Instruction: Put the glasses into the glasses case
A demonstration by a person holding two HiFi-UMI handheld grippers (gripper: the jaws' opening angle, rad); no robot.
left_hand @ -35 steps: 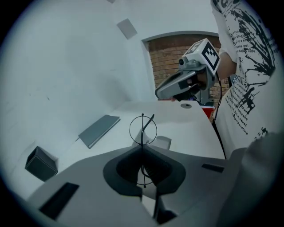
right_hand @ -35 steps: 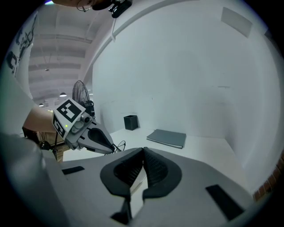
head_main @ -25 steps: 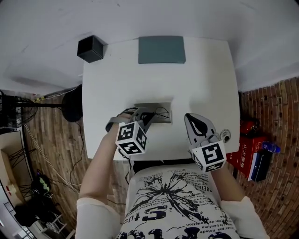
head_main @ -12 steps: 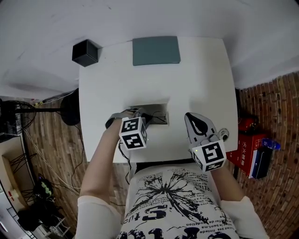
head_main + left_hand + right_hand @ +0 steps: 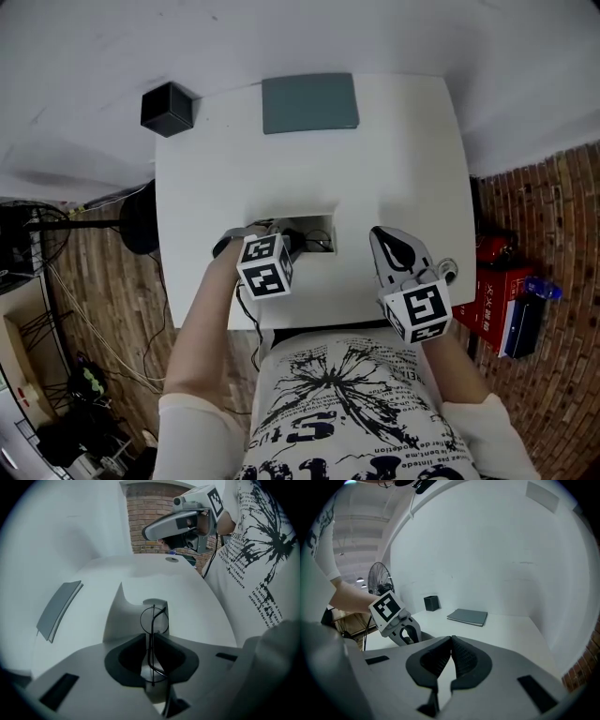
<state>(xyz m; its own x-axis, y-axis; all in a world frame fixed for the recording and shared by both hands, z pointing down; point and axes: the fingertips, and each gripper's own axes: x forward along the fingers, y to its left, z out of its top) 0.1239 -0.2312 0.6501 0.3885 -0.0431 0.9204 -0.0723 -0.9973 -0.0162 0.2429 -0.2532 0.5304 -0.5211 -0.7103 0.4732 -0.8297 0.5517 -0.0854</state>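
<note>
With the left gripper (image 5: 152, 638) pointing steeply down, opening its jaws around the thin wire glasses (image 5: 151, 620), turned on edge between the pads and apparently not being squeezed by them. Hanging the frame just beyond the fingertips, right over the open glasses case (image 5: 323, 225), probably so as to be dropping it straight into the tray and not onto the bare table (image 5: 403, 150); not possible to tell whether already touching the case floor. Holding the right gripper (image 5: 451, 641) off to the left gripper's right, beside the case, jaws pressed together on nothing, probably for leaving the release unobstructed while waiting to steady or shut the case.
</note>
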